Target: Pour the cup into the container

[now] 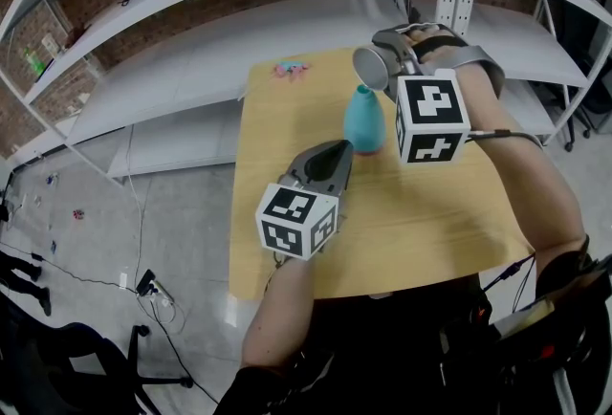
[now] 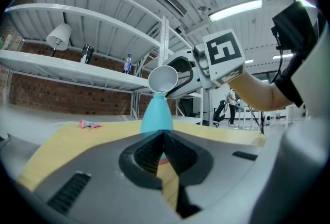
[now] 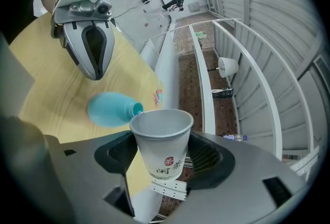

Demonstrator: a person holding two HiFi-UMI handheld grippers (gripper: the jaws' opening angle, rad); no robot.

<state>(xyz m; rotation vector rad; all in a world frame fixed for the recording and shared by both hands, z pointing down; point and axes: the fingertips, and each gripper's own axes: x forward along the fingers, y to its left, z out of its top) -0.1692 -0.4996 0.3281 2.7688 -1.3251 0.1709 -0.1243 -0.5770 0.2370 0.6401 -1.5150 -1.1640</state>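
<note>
Tilting the paper cup (image 3: 161,141) over the container (image 1: 363,120) is the step you appear to be in. Your right gripper (image 3: 159,161) has its jaws closed on the cup's lower half, one on each side. The cup lies nearly on its side with its rim right at the neck of the teal, bottle-shaped container, which stands upright near the middle of the table (image 1: 430,217). That opening is narrow, so line the lowest point of the rim up directly above it and raise the cup's base slowly, so that whatever comes out falls in a thin stream and not over the shoulder. From the right gripper view the inside of the cup looks white and bare, so I cannot tell whether anything is left to pour. Your left gripper (image 1: 337,155) sits low just beside the container's base, jaws shut together with nothing between them. It is well placed to steady the container should it rock. The cup carries a small red seal and two dark Chinese characters, too small for me to read with confidence.
</note>
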